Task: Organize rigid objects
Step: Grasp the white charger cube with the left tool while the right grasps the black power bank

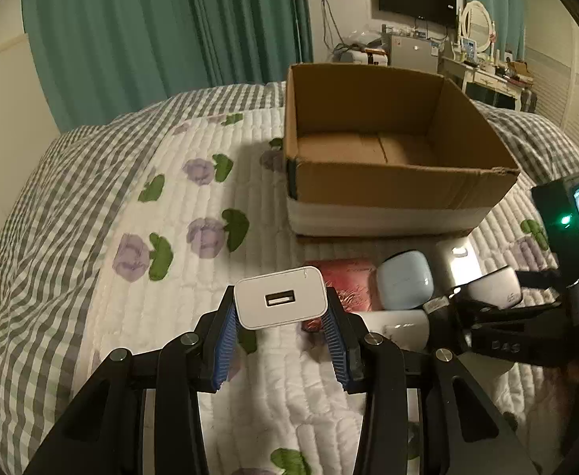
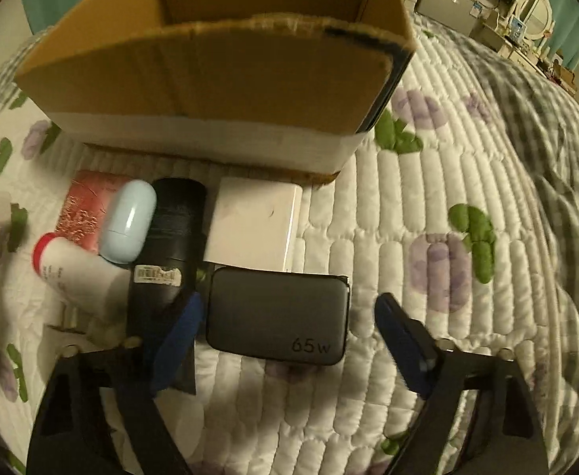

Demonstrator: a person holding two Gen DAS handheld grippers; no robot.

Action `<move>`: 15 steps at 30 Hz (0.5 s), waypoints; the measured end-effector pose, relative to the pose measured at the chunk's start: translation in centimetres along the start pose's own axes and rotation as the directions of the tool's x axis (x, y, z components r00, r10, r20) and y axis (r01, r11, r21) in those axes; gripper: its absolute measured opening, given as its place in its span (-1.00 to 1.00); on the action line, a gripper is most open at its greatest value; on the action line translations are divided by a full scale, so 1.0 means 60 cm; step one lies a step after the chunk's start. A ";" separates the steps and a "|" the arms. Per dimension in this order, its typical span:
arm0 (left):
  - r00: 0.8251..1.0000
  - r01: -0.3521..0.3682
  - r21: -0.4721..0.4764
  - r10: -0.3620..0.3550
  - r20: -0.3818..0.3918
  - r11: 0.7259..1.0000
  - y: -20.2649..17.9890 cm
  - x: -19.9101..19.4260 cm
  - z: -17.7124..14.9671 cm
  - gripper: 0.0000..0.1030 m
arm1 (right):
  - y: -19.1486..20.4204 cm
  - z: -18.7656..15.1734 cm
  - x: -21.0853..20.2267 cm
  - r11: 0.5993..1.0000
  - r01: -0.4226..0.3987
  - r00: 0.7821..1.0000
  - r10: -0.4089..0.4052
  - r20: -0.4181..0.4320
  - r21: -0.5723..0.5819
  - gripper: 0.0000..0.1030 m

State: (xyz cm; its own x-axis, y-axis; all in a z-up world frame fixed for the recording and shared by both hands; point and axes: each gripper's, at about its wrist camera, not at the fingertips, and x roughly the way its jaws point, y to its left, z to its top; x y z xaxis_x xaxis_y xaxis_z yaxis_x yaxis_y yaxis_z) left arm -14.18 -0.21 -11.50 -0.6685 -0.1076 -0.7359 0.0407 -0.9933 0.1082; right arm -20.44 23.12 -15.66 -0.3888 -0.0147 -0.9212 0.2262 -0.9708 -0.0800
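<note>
My left gripper [image 1: 279, 304] is shut on a white USB charger [image 1: 279, 297] and holds it above the quilt, in front of the open cardboard box [image 1: 388, 190]. My right gripper [image 2: 289, 316] is open, its fingers either side of a black 65w charger [image 2: 277, 316] lying on the bed. Beside that charger lie a white box [image 2: 254, 225], a black cylinder [image 2: 170, 245], a light blue case [image 2: 129, 221], a red packet [image 2: 85, 206] and a white tube with a red cap [image 2: 75, 273]. The box [image 2: 210, 75] stands just behind them.
The bed has a white quilt with purple flowers [image 1: 151, 217] and a grey checked border [image 2: 547, 138]. Green curtains [image 1: 151, 19] hang behind. A desk, a monitor and a mirror [image 1: 475, 19] stand far back. The right gripper's body [image 1: 566, 245] shows in the left wrist view.
</note>
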 end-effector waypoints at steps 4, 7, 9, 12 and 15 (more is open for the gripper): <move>1.000 0.008 0.006 -0.008 0.012 1.000 -0.006 -0.003 0.009 -0.20 | 0.000 -0.001 -0.001 0.999 -0.031 0.999 0.030 0.012 0.023 0.38; 1.000 0.014 0.006 -0.014 0.025 1.000 -0.008 -0.013 0.014 -0.20 | 0.000 -0.004 -0.017 0.999 -0.042 0.998 0.041 0.041 0.027 0.37; 0.999 0.019 0.003 -0.019 0.038 1.000 -0.008 -0.023 0.018 -0.20 | -0.006 -0.005 -0.040 0.996 -0.074 0.995 0.071 0.075 0.044 0.36; 0.997 0.031 0.005 -0.032 0.067 0.999 -0.008 -0.046 0.030 -0.20 | -0.010 -0.005 -0.087 0.995 -0.089 0.985 0.080 0.151 0.050 0.36; 0.994 0.042 -0.001 -0.042 0.106 0.999 -0.003 -0.073 0.053 -0.20 | -0.014 -0.007 -0.143 0.995 -0.095 0.970 0.086 0.228 0.027 0.36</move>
State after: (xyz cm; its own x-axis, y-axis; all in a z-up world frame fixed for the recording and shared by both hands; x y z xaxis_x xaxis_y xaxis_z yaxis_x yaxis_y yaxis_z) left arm -13.60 0.58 -6.16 -0.7444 -0.0607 -0.6650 0.0131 -0.9970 0.0763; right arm -16.93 24.15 -7.87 -0.5613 -0.1525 -0.8135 0.2379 -0.9711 0.0179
